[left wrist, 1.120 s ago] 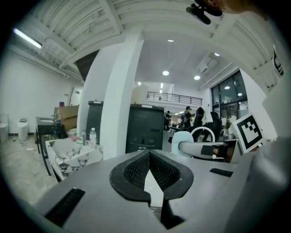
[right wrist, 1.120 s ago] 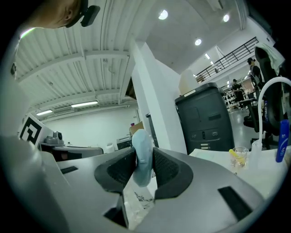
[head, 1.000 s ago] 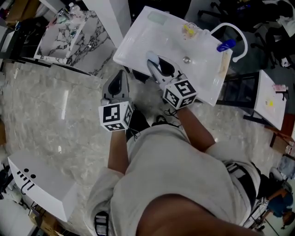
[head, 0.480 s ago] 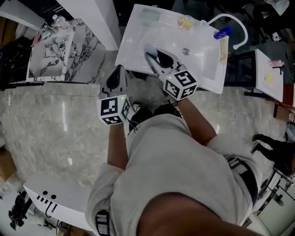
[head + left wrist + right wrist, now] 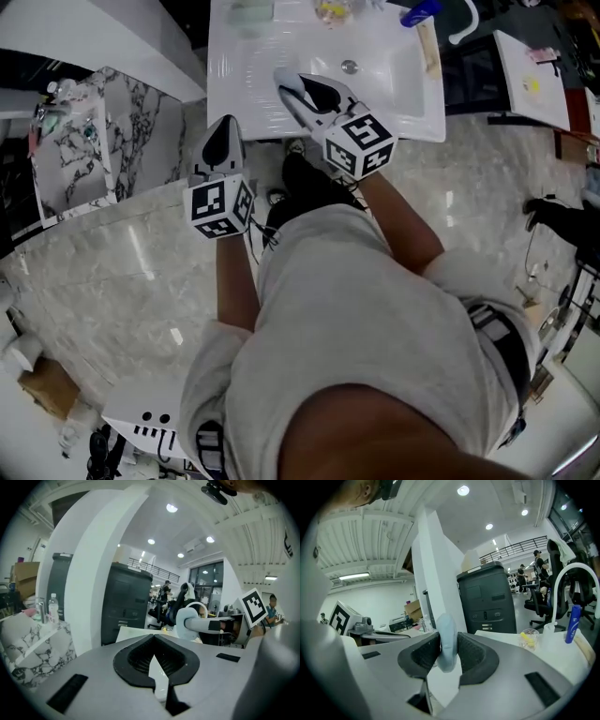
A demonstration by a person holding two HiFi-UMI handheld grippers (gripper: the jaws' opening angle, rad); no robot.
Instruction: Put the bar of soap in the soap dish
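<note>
- Our right claw (image 5: pixel 447 651) is clenched on the pale blue oval bar of soap (image 5: pixel 446 640). The soap stands on edge between the black ribbed pads and juts past their tips.
- Seen from the head view, that claw reaches over the white rectangular washbasin (image 5: pixel 412 108). It holds the soap above the bowl, left of the round metal drain (image 5: pixel 350 67).
- Our left claw (image 5: pixel 223 131) grips nothing, its pads drawn together at the tips. It hangs just off the basin's near left corner, over the floor.
- The pale green rectangular soap dish (image 5: pixel 249 9) sits on the basin's far rim at the left, well apart from the soap in our right claw.
- Along that same far rim, to the right of the dish, stand a clear plastic cup with something yellow inside (image 5: pixel 333 9) and a blue bottle (image 5: pixel 420 14).
- Around the basin we see the grey-veined marble floor (image 5: pixel 112 272), and to the left a white cabinet with a marble pattern (image 5: pixel 70 159).
</note>
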